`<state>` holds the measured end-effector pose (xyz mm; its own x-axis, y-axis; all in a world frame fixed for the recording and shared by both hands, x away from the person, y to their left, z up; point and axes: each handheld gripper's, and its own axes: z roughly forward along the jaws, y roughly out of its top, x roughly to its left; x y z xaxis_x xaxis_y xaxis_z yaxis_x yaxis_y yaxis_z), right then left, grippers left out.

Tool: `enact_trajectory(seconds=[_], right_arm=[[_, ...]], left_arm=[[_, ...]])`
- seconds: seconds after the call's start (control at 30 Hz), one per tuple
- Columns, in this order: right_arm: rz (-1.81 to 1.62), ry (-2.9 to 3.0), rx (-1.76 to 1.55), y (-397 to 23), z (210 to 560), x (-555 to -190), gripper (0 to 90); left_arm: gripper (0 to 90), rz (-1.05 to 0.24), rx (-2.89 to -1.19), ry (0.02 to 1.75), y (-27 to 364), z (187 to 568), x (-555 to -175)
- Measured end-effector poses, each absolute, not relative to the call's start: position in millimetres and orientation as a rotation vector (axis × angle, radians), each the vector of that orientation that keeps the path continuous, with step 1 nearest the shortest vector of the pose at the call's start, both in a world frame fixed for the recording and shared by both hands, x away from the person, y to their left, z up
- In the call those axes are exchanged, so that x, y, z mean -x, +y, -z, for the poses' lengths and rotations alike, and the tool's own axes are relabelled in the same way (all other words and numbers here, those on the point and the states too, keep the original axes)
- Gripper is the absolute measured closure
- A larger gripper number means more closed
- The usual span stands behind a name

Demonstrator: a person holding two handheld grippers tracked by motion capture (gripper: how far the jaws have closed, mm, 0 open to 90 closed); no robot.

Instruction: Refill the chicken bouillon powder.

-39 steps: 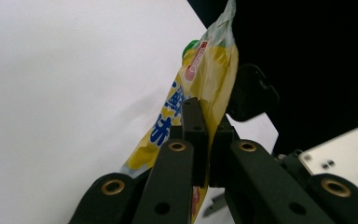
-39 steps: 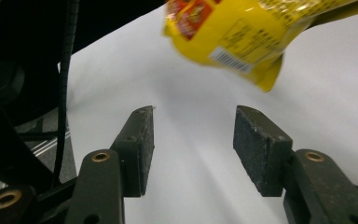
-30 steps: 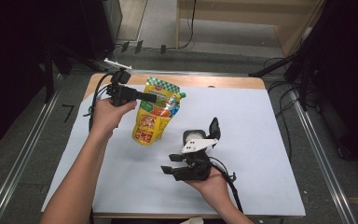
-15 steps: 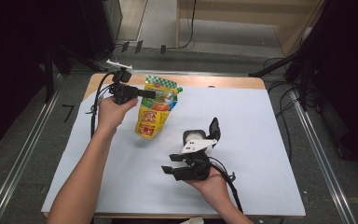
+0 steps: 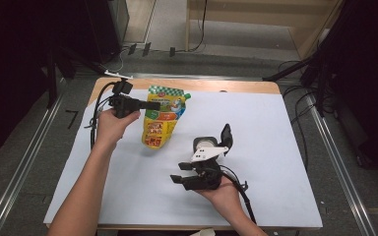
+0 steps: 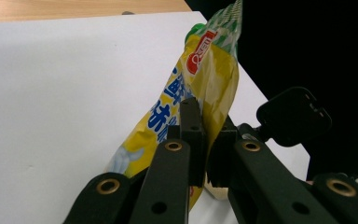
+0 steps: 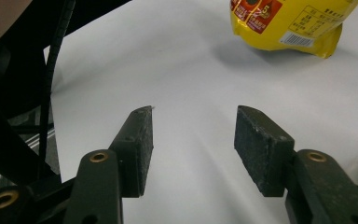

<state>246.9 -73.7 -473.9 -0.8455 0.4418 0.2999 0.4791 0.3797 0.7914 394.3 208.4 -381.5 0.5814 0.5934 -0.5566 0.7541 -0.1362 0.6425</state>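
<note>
L grip (image 6: pixel 204 140) pinching yellow snack pouch (image 5: pixel 161 118) near its top, lifted over white mat (image 5: pixel 275 128) far-left so I clear it | R grip (image 7: pixel 193 149) spread, empty, parked near me

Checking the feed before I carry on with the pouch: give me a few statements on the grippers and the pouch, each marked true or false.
1. The left gripper is clamped on the yellow pouch. True.
2. The right gripper holds the pouch too. False: its jaws stand open over the white table cover, nothing between them.
3. The pouch lies flat on the table. False: it is held up by its side, top end tilted away from the person; whether its bottom touches the cover cannot be told.
4. The right gripper sits nearer the person than the pouch. True.
5. The pouch is red and blue overall. False: it is mainly yellow with a green-striped top.
</note>
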Motion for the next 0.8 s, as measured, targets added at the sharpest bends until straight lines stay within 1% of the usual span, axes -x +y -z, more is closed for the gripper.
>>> enact_trajectory(seconds=[0.33, 0.8], right_arm=[[1.496, -2.586, 0.851, -73, 474, -248, 48.5], [1.489, -2.593, 0.821, -67, 473, -254, 48.7]], left_arm=[[87.4, 0.176, -1.855, 1.056, 214, 382, -376], [84.1, 0.162, -1.845, 1.070, 234, 389, -350]])
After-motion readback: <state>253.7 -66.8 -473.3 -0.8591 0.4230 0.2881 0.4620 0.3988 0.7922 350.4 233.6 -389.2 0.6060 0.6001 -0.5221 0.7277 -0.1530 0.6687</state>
